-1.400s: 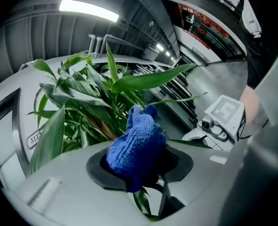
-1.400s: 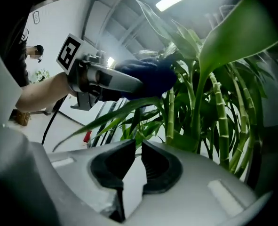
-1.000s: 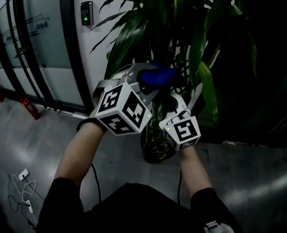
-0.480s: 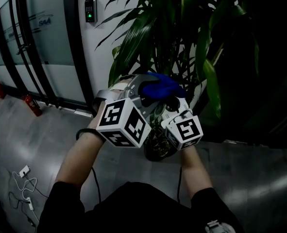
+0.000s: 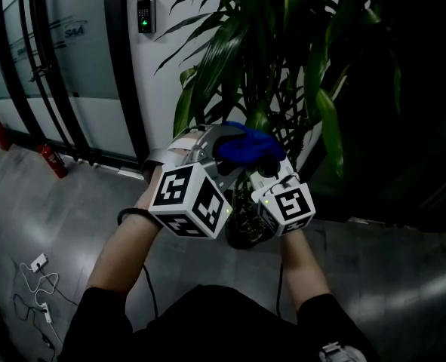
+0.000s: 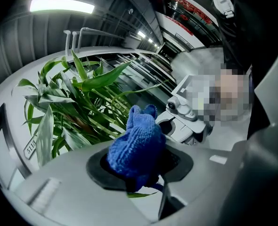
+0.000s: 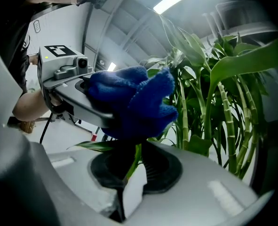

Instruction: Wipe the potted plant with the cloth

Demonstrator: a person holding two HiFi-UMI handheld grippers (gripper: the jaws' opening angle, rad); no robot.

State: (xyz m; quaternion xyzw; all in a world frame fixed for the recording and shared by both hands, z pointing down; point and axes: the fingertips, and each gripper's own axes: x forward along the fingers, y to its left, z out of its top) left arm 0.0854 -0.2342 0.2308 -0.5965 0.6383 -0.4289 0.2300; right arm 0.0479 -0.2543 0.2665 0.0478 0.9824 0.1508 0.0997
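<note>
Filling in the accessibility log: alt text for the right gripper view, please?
The right gripper is shut on a long green leaf, with the left gripper holding a bright blue knitted cloth directly above it. Ringed green plant stalks rise at right.

"SAA" — on glass wall panel (image 5: pixel 66 47)
</note>
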